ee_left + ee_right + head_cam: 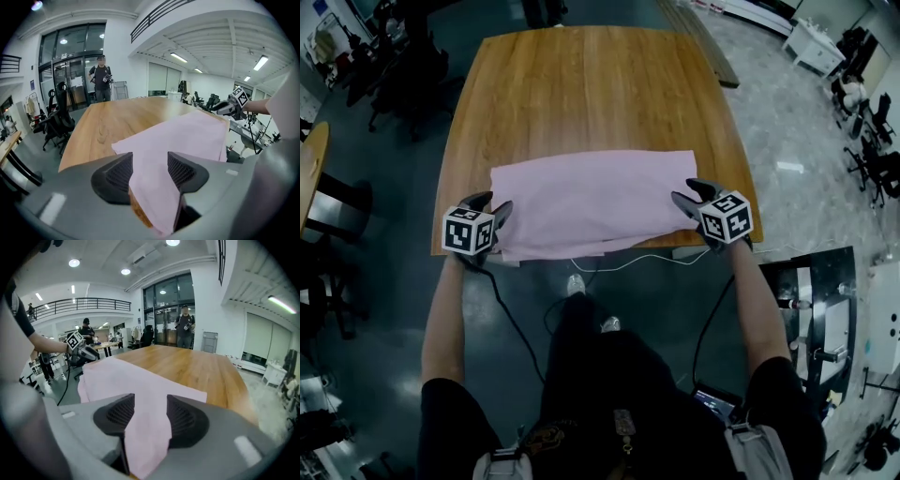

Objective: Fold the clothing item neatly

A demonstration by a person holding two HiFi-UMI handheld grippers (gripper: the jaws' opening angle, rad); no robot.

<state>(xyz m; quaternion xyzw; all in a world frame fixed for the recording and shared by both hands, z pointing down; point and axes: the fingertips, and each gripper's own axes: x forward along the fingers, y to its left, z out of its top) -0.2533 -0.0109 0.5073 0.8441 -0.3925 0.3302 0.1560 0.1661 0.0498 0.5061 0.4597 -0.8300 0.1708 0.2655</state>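
Though the pink garment [591, 202] already lies as a flat folded rectangle on the table [581, 84], spanning from the left hand-held gripper [492, 206] to the right hand-held gripper [689, 194], each has its jaws spread wide. A corner of cloth lies loose between them, unpinched. One fold looks laid; further folds likely remain.

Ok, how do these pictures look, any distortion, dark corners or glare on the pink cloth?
Head view: fisheye bows the table edges; dim surroundings; pink cloth evenly lit, no glare. Left gripper view: black rounded corners, left tongs large and soft. Right gripper view: same dark corners, right tongs likewise.
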